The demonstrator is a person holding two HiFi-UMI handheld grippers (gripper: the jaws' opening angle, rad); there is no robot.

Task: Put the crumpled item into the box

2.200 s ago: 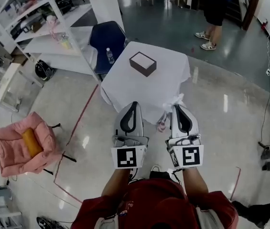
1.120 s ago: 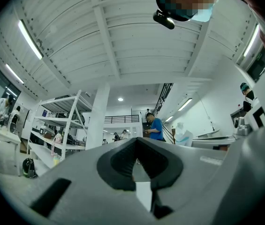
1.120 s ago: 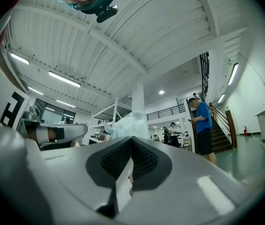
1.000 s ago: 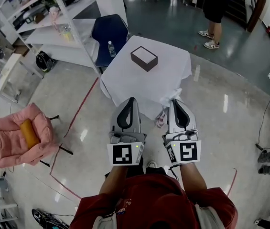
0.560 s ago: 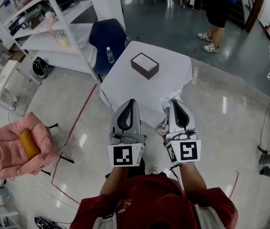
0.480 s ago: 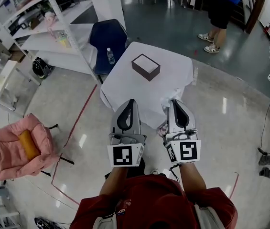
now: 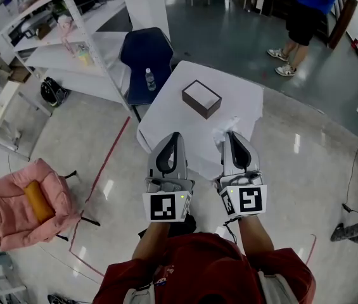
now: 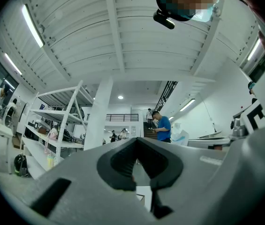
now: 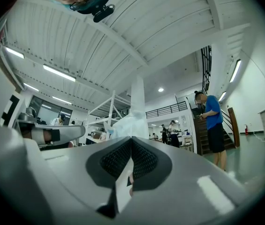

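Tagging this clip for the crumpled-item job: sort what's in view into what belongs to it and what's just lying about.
Job: crumpled item, clamped in the right gripper; box; table.
Lying about: water bottle, blue chair, pink seat, shelves, left gripper, shut and empty.

So the white-clothed table (image 7: pixel 172 109) is sitting pretty open: only the box (image 7: pixel 201 99) is taking up space, toward the far middle, and bare surface is running all round it, so the near half is giving a straight path in. A blue chair (image 7: pixel 142 49) with a bottle (image 7: pixel 149 78) is crowding the far-left edge, shelving (image 7: pixel 71 54) is standing further left, and a person (image 7: pixel 310 8) is standing far right, well apart.
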